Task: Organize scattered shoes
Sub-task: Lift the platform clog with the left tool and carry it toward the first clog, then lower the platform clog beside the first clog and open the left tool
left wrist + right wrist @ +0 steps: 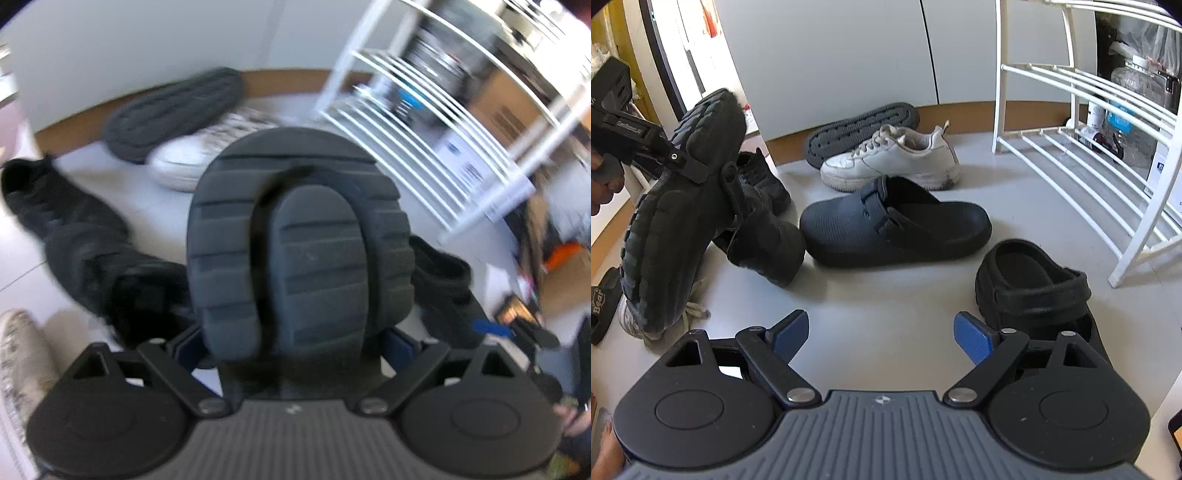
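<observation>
My left gripper [295,347] is shut on a black clog [299,251], whose ridged sole fills the left wrist view and hides the fingertips. The right wrist view shows that clog [683,206] lifted off the floor at the left, tilted, with the left gripper [683,162] clamped across it. My right gripper [882,338] hangs open over bare floor with nothing between its blue pads [792,334]. Ahead of it lie a dark navy clog [894,229], a black strapped clog [1030,284], a white sneaker [890,162] and an upturned dark slipper [860,129].
A white wire shoe rack [1071,147] stands at the right, with bottles behind it. Black shoes [764,221] are piled at the left, beside a light laced sneaker [690,314] and a sandal [602,302]. A white wall with a brown skirting runs behind the shoes.
</observation>
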A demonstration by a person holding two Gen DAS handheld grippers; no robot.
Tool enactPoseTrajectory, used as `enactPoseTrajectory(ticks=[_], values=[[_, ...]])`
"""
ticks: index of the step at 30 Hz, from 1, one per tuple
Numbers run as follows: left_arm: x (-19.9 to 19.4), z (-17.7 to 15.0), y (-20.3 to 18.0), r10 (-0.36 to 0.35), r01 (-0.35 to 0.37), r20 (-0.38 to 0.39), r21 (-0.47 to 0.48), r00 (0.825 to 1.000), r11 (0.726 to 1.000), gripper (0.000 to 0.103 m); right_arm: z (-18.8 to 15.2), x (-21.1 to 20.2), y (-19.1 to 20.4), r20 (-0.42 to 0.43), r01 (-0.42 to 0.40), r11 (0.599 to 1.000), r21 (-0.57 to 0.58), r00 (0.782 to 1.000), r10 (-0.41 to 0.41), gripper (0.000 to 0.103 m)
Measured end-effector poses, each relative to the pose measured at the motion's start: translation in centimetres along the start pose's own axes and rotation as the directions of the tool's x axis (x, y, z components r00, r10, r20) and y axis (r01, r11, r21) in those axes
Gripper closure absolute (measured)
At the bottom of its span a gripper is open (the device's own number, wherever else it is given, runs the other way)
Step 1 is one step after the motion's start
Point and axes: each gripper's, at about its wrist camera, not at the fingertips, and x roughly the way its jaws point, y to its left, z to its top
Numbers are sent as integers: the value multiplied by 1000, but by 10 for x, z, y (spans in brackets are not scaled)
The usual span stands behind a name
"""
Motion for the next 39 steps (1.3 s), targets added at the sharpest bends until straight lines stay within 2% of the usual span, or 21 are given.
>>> enactPoseTrajectory(ticks=[1, 6, 9, 12, 14, 18, 23, 26, 29, 39], values=[[14, 0, -9, -7, 8, -35, 40, 999, 999, 7, -1, 0, 0, -2, -1, 1000, 0, 1000, 1, 14], [41, -13, -36, -18, 32, -98, 142, 995, 989, 7, -10, -1, -7, -31, -7, 1000, 28, 999, 8, 14], [65, -22, -50, 30, -1, -128, 224, 991, 975, 7, -15, 0, -9, -50, -3, 1000, 28, 999, 5, 14], [77, -24, -55, 56, -19, -143, 250, 988, 968, 7, -18, 2, -9, -69, -5, 1000, 22, 998, 7, 14], [90, -27, -61, 109, -58, -151, 305, 983, 951, 7, -19, 3, -9, -77, -7, 1000, 17, 997, 8, 14], [98, -28, -65, 135, -70, -161, 354, 978, 933, 7, -20, 4, -9, -84, -8, 1000, 23, 996, 10, 14], [116, -27, -68, 210, -121, -160, 438, 965, 891, 7, -21, 5, -7, -89, -12, 1000, 18, 996, 13, 14], [126, -25, -65, 229, -133, -166, 450, 959, 883, 7, -23, 6, -8, -97, -8, 1000, 14, 995, 9, 14], [135, -25, -62, 276, -172, -149, 490, 949, 855, 7, -24, 7, -9, -102, -2, 1000, 18, 995, 4, 14], [146, -32, -67, 307, -190, -167, 494, 937, 848, 4, -25, 9, -6, -114, -7, 1000, 7, 993, 7, 14]])
